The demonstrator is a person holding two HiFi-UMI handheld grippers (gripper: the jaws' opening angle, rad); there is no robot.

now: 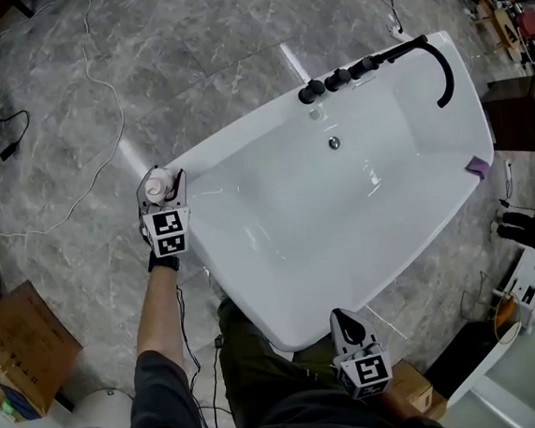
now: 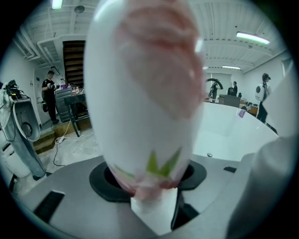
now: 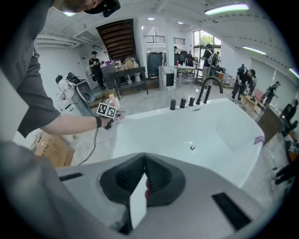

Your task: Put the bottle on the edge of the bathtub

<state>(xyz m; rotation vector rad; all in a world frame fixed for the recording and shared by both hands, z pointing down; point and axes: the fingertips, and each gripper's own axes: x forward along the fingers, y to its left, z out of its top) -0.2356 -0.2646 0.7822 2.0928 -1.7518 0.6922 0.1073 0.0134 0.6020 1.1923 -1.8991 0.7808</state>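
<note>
White-and-pink bottle point(image 2: 145, 93) sits clamped between the left gripper's point(image 1: 163, 186) fingers by the bathtub point(image 1: 241, 137) rim, the right gripper's point(image 1: 346, 321) fingers together.

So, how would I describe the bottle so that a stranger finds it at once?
Start at the white bathtub, at its end away from the black faucet. There the left gripper clamps a white bottle with pink and green print. Nothing else here is a bottle: the small purple object lies on the opposite rim.

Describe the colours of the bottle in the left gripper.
The bottle is white with pink print and green leaf shapes; best in the left gripper view.
</note>
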